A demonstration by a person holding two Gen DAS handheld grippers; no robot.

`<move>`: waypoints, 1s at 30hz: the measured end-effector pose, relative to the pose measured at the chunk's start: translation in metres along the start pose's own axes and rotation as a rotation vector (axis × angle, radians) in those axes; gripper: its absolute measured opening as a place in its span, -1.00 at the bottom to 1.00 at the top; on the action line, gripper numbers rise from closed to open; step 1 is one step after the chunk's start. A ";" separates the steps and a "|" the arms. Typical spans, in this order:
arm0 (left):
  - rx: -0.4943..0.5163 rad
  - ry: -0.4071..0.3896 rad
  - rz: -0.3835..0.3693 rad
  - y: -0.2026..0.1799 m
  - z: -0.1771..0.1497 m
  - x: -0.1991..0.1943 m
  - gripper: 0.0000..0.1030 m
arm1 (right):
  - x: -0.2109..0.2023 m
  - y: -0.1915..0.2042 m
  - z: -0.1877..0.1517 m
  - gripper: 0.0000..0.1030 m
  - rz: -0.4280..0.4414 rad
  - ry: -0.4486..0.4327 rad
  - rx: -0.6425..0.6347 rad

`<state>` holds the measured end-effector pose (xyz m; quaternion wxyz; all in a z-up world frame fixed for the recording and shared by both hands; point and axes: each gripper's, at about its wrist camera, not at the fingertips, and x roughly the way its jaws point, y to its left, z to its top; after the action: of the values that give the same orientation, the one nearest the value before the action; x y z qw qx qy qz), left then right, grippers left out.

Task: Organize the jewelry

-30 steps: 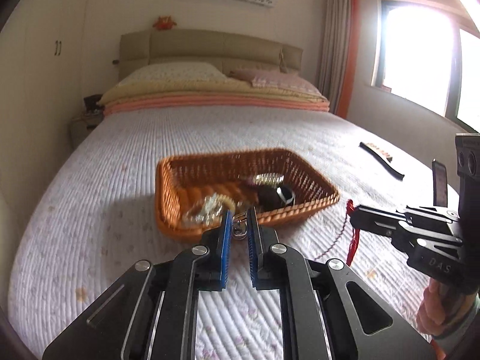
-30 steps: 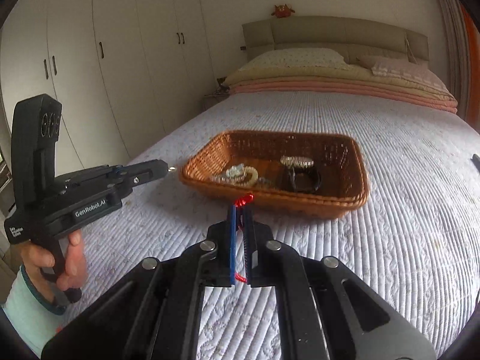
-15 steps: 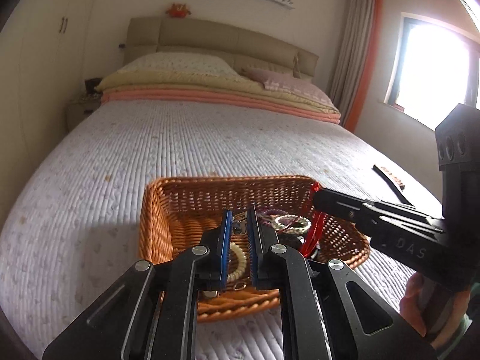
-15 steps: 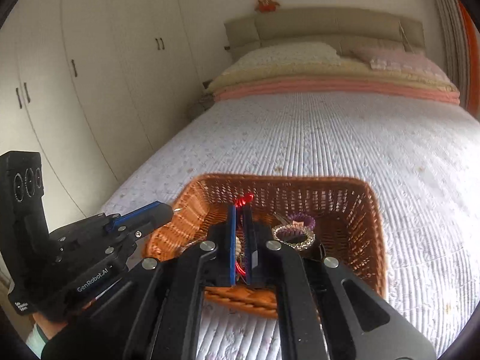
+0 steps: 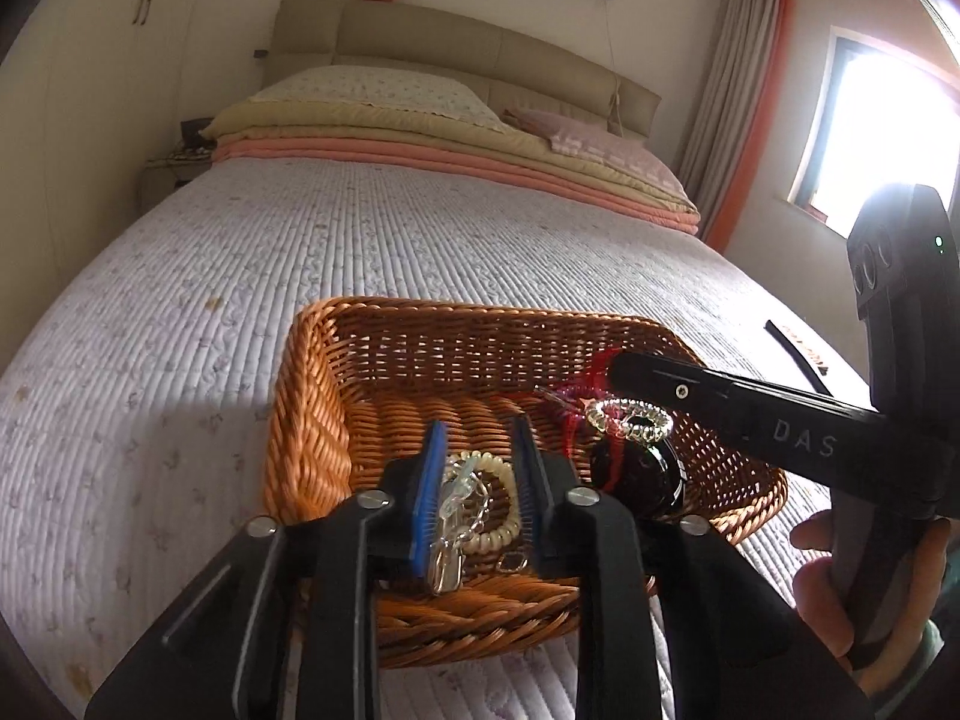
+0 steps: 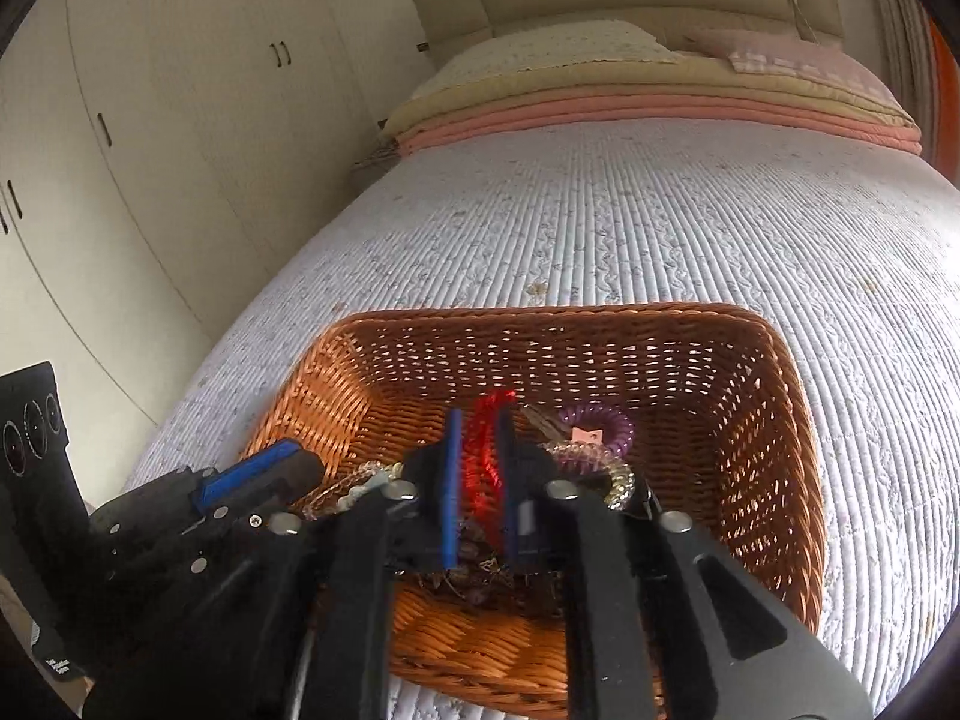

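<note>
A brown wicker basket [image 5: 312, 414] [image 6: 786, 432] sits on the quilted bed. My left gripper [image 5: 478, 438] is open over its near left part, above a silver chain [image 5: 457, 510] and a cream bead bracelet [image 5: 507, 516]. My right gripper [image 6: 478, 429] [image 5: 618, 363] is over the basket's middle, its jaws slightly parted with a red coil string [image 6: 483, 456] between them; its grip is unclear. A clear coil band [image 5: 630, 420] [image 6: 606, 468], a purple coil band [image 6: 600, 420] and a black watch [image 5: 636, 474] lie in the basket.
A black strap-like item [image 5: 798, 354] lies on the bed at right. Folded blankets and pillows [image 5: 456, 144] are at the headboard. White wardrobes [image 6: 180, 120] stand left of the bed; a window [image 5: 888, 132] is at right.
Both grippers have moved forward and down into the basket. The left jaws have opened and let go of the silver chain. The right jaws have parted a little around the red string.
</note>
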<state>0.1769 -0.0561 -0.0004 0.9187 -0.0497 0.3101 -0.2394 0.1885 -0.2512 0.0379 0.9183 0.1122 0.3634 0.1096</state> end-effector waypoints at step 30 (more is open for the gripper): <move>0.088 -0.437 0.501 -0.051 -0.095 -0.151 0.72 | -0.142 0.033 -0.146 0.86 -0.213 -0.534 -0.092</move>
<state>-0.0050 -0.0249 0.0180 0.9951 0.0174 0.0978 -0.0029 -0.0172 -0.2412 0.0349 0.9919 0.0565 0.1133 -0.0047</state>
